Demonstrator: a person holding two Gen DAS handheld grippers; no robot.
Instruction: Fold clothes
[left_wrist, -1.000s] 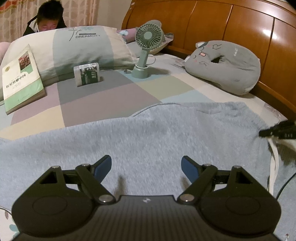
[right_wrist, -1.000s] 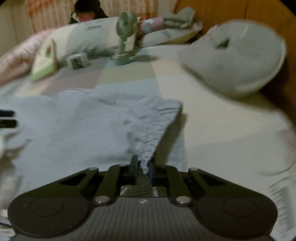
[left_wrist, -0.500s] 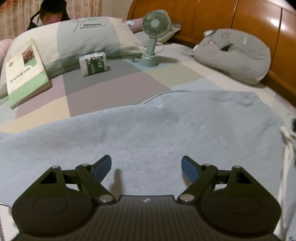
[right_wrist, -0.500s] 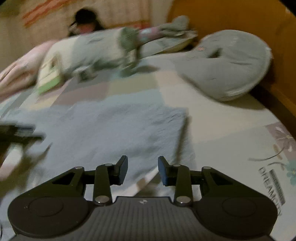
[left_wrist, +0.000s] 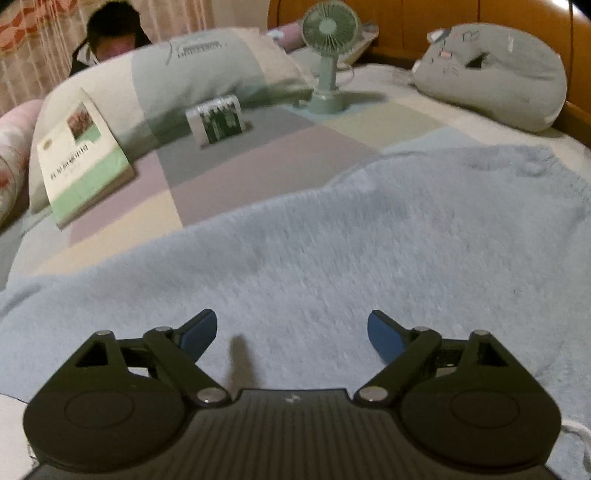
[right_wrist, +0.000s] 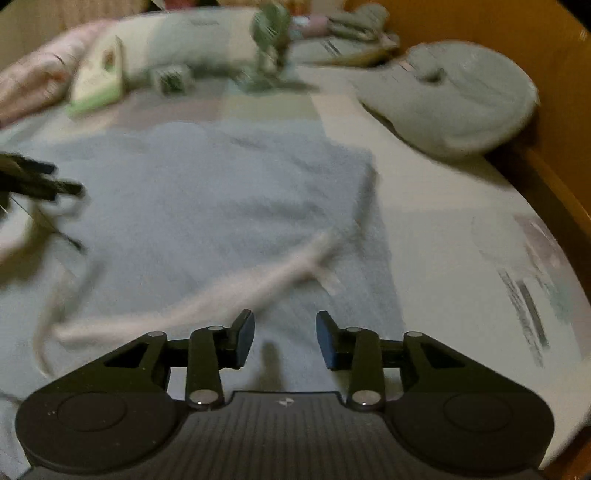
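A bed with a pastel patchwork sheet (left_wrist: 258, 173) carries a pale blue fleece garment (left_wrist: 332, 266) spread flat across its near part. Toward the wooden headboard (left_wrist: 443, 22) — a pillow (left_wrist: 177, 74), propped book (left_wrist: 81, 155), small box (left_wrist: 216, 118), green fan (left_wrist: 328, 44), grey cat cushion (left_wrist: 495, 74).

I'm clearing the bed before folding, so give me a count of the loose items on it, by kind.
Book: 1
Small printed pack: 1
Green desk fan: 1
Grey cat cushion: 1
Pillow: 1
Blue garment: 1
Total: 6
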